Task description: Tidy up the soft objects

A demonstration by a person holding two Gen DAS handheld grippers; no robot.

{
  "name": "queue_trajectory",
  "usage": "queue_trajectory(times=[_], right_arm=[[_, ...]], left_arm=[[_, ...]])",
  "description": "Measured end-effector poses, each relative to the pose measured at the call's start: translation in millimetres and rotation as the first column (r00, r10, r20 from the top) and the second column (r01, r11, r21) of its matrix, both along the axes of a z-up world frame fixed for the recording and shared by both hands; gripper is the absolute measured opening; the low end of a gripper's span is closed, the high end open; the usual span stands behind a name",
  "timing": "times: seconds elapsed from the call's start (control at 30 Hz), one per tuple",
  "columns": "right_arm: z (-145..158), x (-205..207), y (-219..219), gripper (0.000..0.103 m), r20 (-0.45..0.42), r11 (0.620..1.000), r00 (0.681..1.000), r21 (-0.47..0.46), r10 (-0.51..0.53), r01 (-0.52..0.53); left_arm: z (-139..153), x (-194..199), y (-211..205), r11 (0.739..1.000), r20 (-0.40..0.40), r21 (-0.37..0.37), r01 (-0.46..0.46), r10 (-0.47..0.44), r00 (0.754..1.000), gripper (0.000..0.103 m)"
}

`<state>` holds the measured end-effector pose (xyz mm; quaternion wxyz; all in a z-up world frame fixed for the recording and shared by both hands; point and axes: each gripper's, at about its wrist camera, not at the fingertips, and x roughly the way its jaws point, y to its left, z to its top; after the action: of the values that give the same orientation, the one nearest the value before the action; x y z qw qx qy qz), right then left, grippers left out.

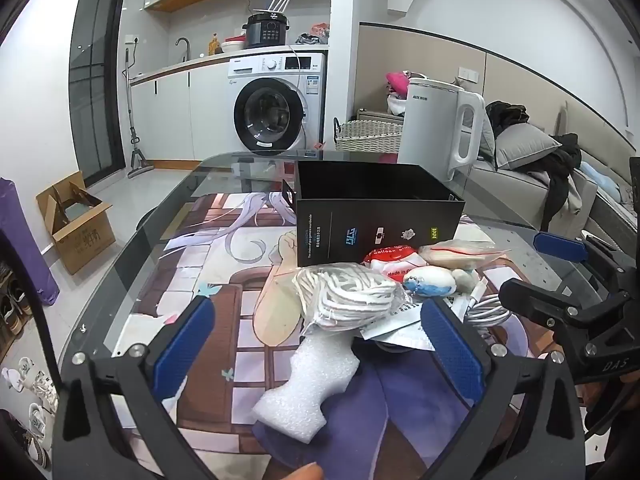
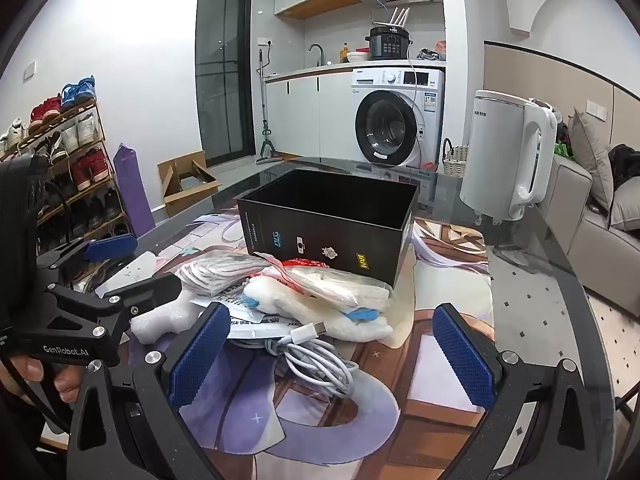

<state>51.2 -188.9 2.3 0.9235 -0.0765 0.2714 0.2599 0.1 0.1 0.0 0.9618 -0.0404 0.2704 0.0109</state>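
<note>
Both pairs of fingers stand spread and empty. Between the left gripper's (image 1: 318, 344) pads lies a white foam block (image 1: 310, 384), with a bagged coil of white cord (image 1: 348, 296) just beyond it. Between the right gripper's (image 2: 332, 354) pads sits a white charging cable (image 2: 316, 360), then a heap of soft packets (image 2: 332, 284), then the open black box (image 2: 332, 220). My worry: overlapping items may drag neighbours up together, and the foam could slip.
</note>
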Motion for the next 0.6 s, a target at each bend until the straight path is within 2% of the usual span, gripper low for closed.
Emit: queue_trajectory(times=[0.6], right_arm=[[-3.2,1.9,-0.3,0.103,-0.005,1.0,1.0,-0.006,-0.001,0.001]], left_arm=[[1.1,0.4,1.8,1.0,-0.002,0.002,0.003,-0.003,1.0,0.103]])
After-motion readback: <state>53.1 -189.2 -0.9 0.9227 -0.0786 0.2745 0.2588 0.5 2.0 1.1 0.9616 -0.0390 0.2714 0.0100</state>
